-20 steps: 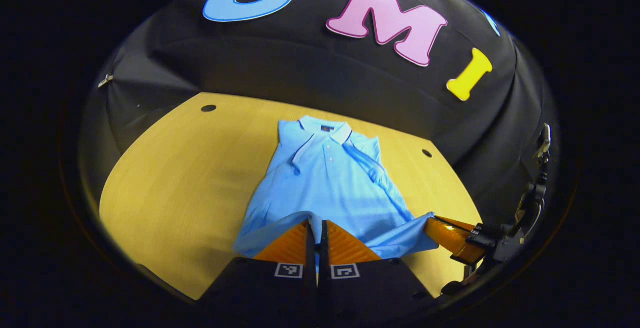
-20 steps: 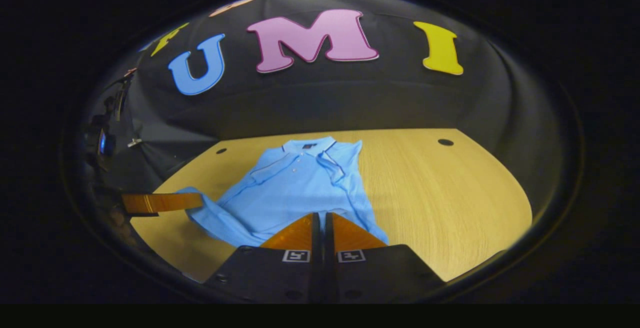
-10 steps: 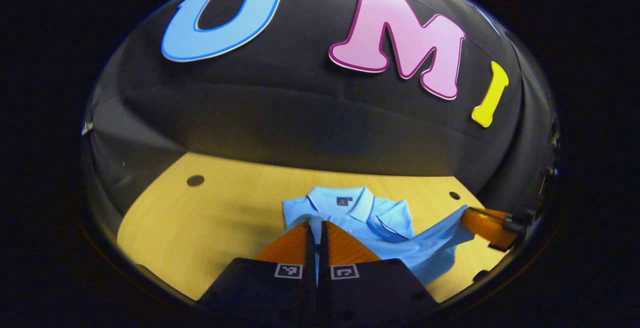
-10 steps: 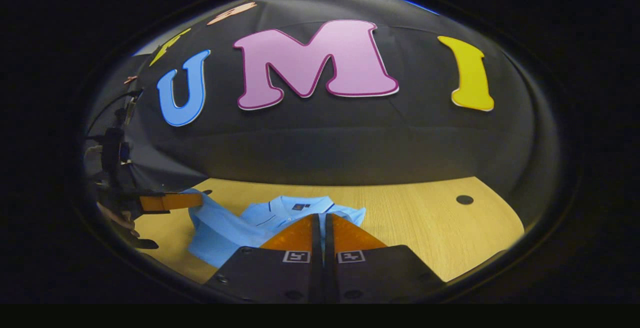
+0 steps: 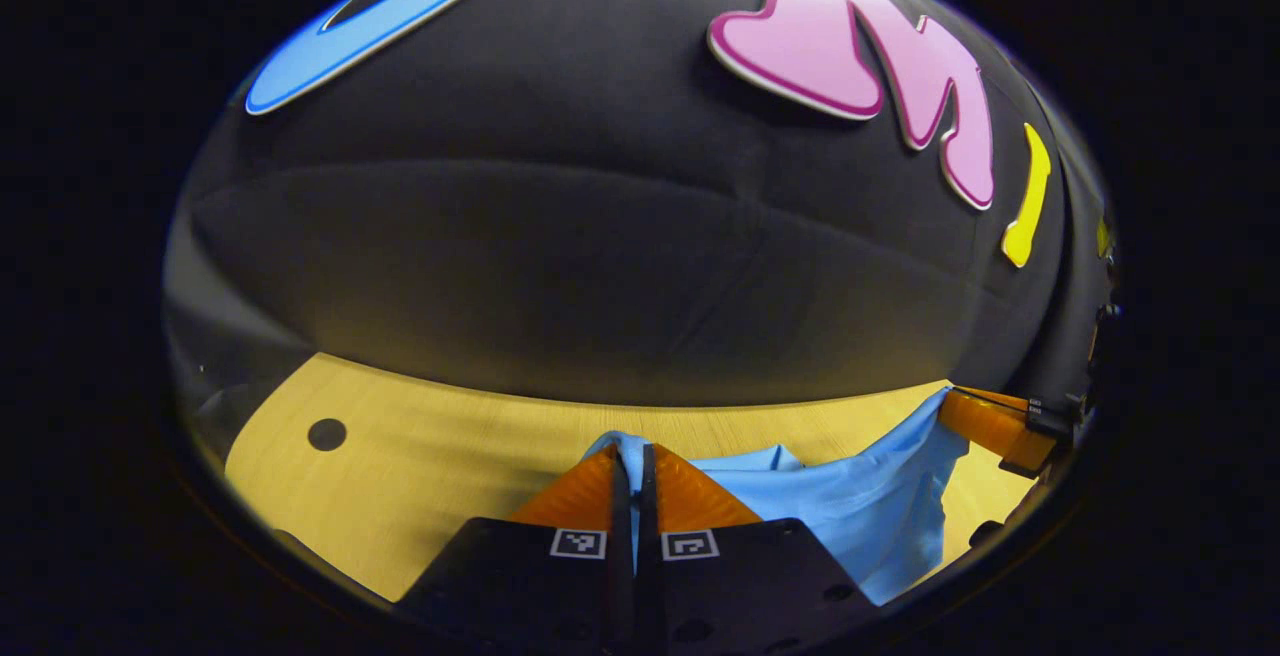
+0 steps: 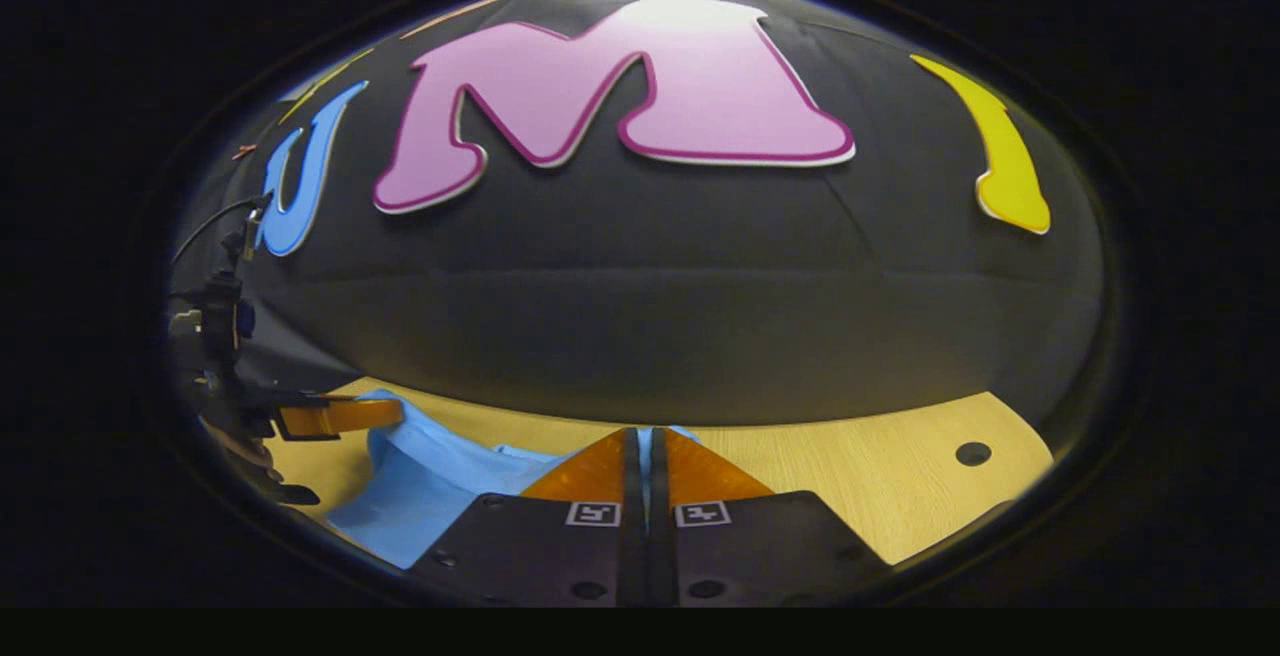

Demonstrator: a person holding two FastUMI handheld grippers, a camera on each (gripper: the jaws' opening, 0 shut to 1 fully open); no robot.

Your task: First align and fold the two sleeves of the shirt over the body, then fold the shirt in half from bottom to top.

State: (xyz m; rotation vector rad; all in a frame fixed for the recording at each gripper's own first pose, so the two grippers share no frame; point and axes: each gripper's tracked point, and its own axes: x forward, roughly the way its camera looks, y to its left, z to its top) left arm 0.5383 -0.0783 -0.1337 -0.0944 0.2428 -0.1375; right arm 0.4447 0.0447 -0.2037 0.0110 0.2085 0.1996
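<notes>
A light blue polo shirt (image 5: 850, 511) hangs between both grippers over a yellow wooden table (image 5: 430, 466). In the left gripper view my left gripper (image 5: 632, 451) is shut on the shirt's hem, a strip of cloth pinched between its fingers. Farther right, the right gripper (image 5: 960, 416) holds the other corner of the hem. In the right gripper view my right gripper (image 6: 645, 436) is shut on the shirt (image 6: 430, 476), and the left gripper (image 6: 385, 414) shows at the left with cloth in it. The collar and sleeves are hidden under the lifted cloth.
The black cloth wall (image 6: 650, 316) rises just behind the table's far edge. Round dark holes sit in the tabletop, one hole (image 5: 327, 433) at the left and another hole (image 6: 972, 453) at the right. Bare table (image 6: 880, 476) lies right of the shirt.
Both grippers have carried the hem forward over the shirt toward the far wall. The collar and body that showed before are now covered, and the wall looms closer.
</notes>
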